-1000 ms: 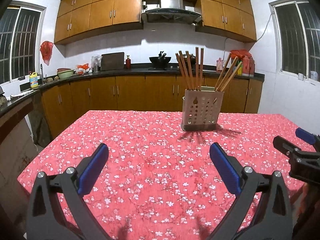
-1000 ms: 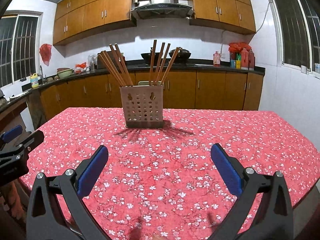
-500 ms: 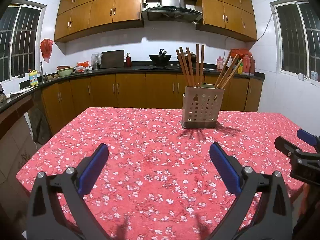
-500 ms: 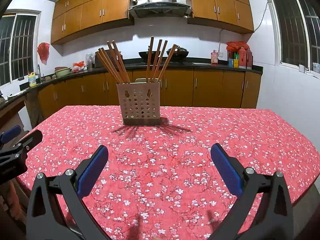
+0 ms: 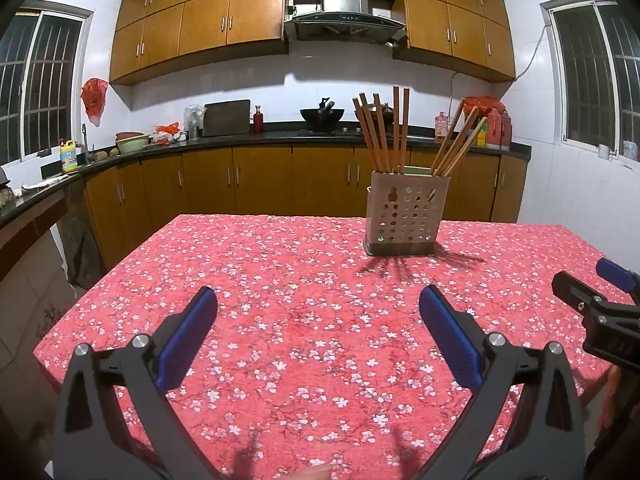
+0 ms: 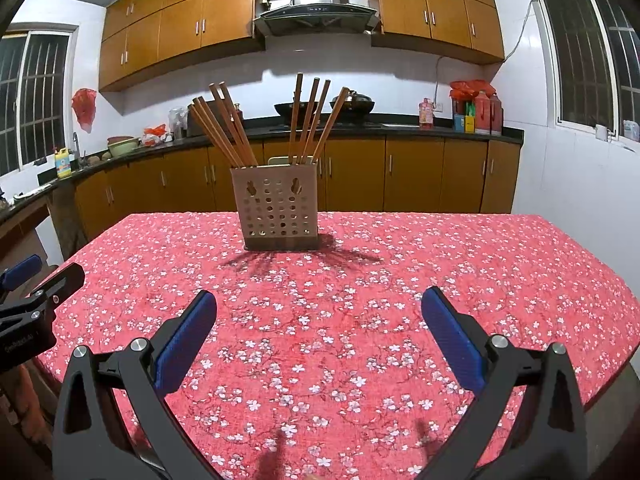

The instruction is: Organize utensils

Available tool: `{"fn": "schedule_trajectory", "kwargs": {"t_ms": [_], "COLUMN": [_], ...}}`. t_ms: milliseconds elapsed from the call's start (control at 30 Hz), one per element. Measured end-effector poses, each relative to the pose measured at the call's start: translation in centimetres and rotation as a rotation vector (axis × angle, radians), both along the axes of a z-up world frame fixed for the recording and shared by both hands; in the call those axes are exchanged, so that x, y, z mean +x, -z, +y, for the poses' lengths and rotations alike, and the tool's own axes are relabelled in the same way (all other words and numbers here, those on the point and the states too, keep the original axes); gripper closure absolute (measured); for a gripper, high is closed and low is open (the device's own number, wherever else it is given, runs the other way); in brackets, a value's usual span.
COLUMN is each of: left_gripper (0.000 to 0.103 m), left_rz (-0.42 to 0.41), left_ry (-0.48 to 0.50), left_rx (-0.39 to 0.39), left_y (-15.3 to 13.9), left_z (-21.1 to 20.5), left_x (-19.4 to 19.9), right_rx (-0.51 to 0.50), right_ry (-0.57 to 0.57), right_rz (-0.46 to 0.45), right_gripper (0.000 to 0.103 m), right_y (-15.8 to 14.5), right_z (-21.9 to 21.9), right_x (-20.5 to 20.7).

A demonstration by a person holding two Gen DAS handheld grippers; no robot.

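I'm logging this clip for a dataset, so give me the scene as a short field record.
setting: kitchen, table with red floral tablecloth
holder: perforated utensil holder, upright on the table
contents: chopsticks in two bunches, leaning outwards
left hand-held gripper: open, empty, above the cloth
right hand-held gripper: open, empty, above the cloth
loose utensils on table: none visible

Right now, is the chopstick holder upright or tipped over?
Upright. The chopstick holder sits flat on its base on the tablecloth, chopsticks sticking up out of its top.
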State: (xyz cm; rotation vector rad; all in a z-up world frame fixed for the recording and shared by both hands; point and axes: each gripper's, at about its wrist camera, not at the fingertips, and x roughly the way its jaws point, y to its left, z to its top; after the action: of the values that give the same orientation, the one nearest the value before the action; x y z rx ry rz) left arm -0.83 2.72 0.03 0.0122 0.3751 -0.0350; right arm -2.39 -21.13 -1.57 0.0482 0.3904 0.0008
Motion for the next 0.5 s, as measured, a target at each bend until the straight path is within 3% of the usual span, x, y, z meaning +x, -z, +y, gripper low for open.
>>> {"fn": "schedule_trajectory", "kwargs": {"t_ms": [500], "left_gripper": [0.004], "left_rz": [0.001], "left_ry": [0.000], "left_rx": [0.000], "left_y": [0.01], "left_z": [0.01], "left_x": [0.01], "right_rx": [0.001], "right_ry": [0.000], "right_rz": [0.002], "right_gripper": [0.002], "right_y": [0.00], "right_z": [0.03], "right_x": [0.04]}}
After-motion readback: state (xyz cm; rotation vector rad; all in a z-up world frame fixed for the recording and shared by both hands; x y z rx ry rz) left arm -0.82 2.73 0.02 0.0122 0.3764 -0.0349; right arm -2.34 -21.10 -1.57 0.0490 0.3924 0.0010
